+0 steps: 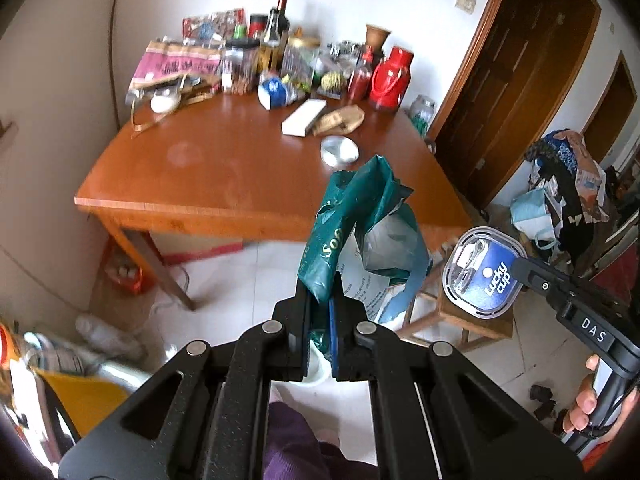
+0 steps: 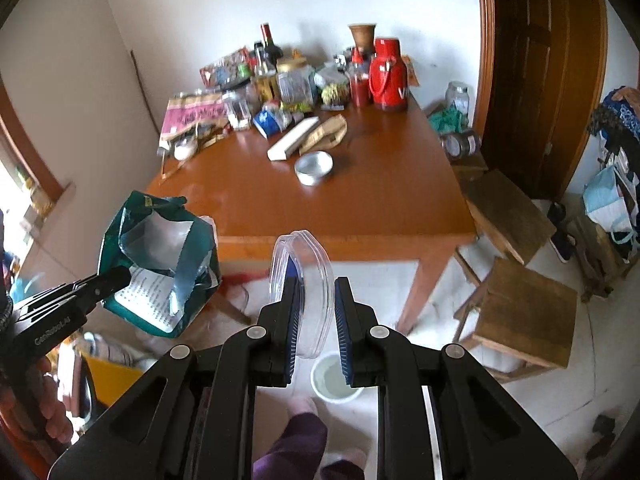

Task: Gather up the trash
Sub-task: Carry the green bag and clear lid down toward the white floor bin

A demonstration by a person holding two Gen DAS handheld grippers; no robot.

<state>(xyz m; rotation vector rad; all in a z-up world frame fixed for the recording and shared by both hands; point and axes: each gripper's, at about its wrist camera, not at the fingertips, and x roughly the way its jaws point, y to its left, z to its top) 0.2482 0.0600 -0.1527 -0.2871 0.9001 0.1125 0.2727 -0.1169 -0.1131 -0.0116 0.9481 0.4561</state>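
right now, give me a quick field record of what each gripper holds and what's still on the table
left gripper: shut on green bag, torn open, silver lining showing
right gripper: shut on clear plastic lid, held on edge
lid label: blue, reads Lucky cup in the left wrist view
both items: held in the air, off the wooden table
table: silver tin, white box, red thermos, jars and bottles at the back
floor below: white bucket

A teal green bag (image 1: 352, 220) with pale lettering and a silver lining is showing. The clear lid (image 1: 484, 272) is bearing a blue label. The worktop (image 2: 360, 200) is glowing orange-brown; a thermos (image 2: 387, 76) is shining red.
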